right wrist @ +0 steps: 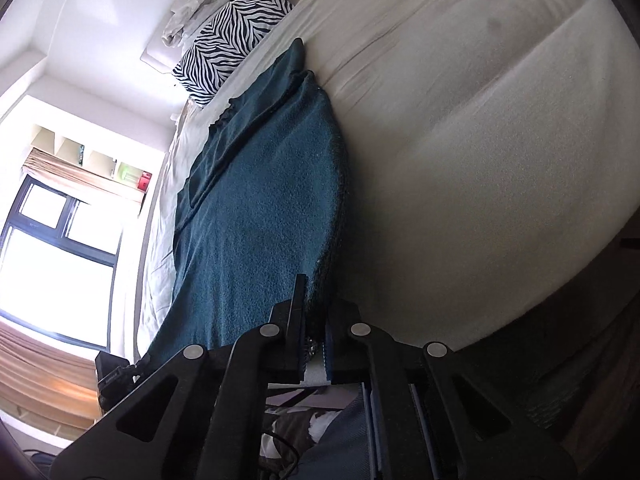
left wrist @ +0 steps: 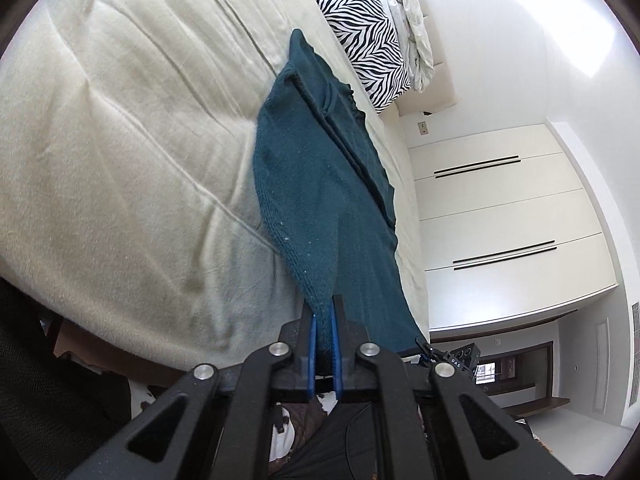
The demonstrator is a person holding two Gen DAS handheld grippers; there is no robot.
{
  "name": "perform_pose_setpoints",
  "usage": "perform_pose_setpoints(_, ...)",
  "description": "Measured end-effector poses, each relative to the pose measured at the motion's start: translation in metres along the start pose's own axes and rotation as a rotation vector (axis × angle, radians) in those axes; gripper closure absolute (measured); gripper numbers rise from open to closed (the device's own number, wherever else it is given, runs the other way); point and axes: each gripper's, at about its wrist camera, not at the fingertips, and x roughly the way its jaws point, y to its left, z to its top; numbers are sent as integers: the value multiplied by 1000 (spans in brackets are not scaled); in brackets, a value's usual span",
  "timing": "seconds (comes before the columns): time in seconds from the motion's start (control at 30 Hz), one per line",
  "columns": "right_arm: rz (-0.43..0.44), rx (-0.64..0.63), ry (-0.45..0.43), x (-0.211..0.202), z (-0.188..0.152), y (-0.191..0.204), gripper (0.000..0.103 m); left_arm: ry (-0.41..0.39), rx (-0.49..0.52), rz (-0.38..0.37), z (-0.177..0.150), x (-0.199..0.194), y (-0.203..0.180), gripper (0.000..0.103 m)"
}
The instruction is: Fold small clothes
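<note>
Left wrist view: left gripper (left wrist: pixel 323 312) clamped on near hem corner of teal knit garment (left wrist: pixel 320 184); right gripper (right wrist: pixel 316 312) pinching opposite corner. Garment spread along cream bed (left wrist: pixel 120 140), presumably for folding toward zebra pillow (left wrist: pixel 360 36).

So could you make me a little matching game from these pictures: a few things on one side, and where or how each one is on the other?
Things:
1. sweater
2. zebra pillow
3. left gripper
4. wardrobe

States:
A. stands against the wall beside the bed
B. teal, lifted at its near edge
C. lies at the far end of the bed
D. shut on knitted fabric

Pairs: 1-B, 2-C, 3-D, 4-A
</note>
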Motion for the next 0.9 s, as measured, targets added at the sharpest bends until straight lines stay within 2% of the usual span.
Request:
perform_pose_setpoints(0.13, 5, -16, 13, 6, 6, 11, 98, -14, -32, -46, 8, -5, 3, 96)
perform_pose_setpoints(0.27, 73, -15, -7, 11, 19, 27, 98, -26, -57, -88, 18, -2, -5, 96)
perform_pose_setpoints(0.5, 168, 16, -95, 21, 73, 60, 98, -85, -53, -153, 63, 3, -30, 96)
perform_pose_setpoints(0.73, 166, 45, -178, 41, 151, 78, 98, -130, -12, -124, 125, 21, -53, 96)
perform_pose_setpoints(0.9, 140, 57, -216, 69, 205, 84, 98, -154, -25, -86, 175, 47, -56, 96)
